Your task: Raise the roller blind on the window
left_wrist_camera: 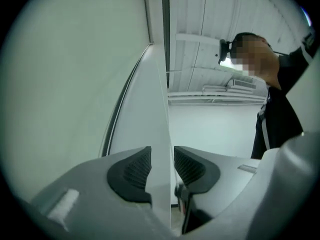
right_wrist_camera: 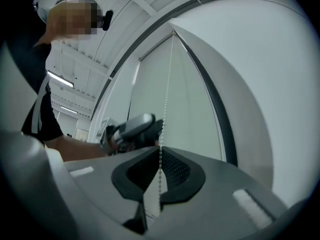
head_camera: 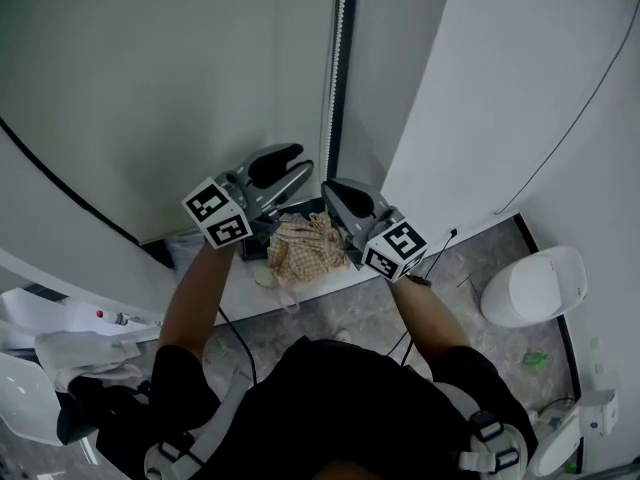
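The right gripper [right_wrist_camera: 159, 153] was clenched on the bead chain [right_wrist_camera: 167, 84], its pads pressed together with the beads running between them. The left gripper [left_wrist_camera: 162, 159] sat just left of the chain and slightly higher. Its jaws were released, and nothing could be seen in the gap between them. Below the chain, a checked cloth [head_camera: 305, 248] lay on the sill between the two grippers. Beyond them, the roller blind [head_camera: 190, 88] hung just left of the chain, down over the window. A white bin [head_camera: 530, 286] stood on the floor, well right of the chain.
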A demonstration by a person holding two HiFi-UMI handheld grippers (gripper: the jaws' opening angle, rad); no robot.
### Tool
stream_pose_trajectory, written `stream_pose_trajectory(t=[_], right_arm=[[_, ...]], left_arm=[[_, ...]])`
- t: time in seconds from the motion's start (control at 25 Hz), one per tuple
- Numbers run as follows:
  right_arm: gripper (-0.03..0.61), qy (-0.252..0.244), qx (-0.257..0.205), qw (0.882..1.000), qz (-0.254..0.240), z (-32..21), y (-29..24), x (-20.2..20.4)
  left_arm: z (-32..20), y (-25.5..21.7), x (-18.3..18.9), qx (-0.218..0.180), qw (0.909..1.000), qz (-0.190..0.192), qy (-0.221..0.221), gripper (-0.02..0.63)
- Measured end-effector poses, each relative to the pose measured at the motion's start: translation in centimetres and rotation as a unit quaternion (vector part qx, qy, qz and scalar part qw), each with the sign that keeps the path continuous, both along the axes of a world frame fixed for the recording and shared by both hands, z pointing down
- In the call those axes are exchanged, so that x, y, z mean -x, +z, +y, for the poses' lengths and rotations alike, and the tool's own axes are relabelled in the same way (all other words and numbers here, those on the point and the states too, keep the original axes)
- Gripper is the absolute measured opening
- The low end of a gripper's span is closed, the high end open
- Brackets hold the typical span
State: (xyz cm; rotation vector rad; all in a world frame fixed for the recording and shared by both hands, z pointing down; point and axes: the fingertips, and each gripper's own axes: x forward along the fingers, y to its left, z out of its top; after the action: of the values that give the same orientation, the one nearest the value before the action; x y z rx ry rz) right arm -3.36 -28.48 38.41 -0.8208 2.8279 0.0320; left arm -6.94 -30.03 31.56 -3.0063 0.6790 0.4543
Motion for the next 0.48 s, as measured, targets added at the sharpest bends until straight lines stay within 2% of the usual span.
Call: stream_pose_trajectory(t=[0.16, 0.28, 0.48], right_arm=[[0.017, -0.007, 0.001, 1.0, 0.001, -0.1, 0.0, 0.2], [0.017, -0.009, 0.002, 1.0, 0.004, -0.6, -0.2, -0.1], [0.017, -0.014, 0.008, 1.0, 0.004, -0.1, 0.1, 0.7]], left_arm=[[-1.3, -6.6, -0.8, -0.009, 0.9975, 0.053, 0.046, 0.149], [-1.7, -9.5, -1.6, -0.008, 0.9932, 0.088, 0.076, 0.149], [-0.7, -10.6, -2.7, -0.045, 0.9915, 0.068, 0.101, 0.147]])
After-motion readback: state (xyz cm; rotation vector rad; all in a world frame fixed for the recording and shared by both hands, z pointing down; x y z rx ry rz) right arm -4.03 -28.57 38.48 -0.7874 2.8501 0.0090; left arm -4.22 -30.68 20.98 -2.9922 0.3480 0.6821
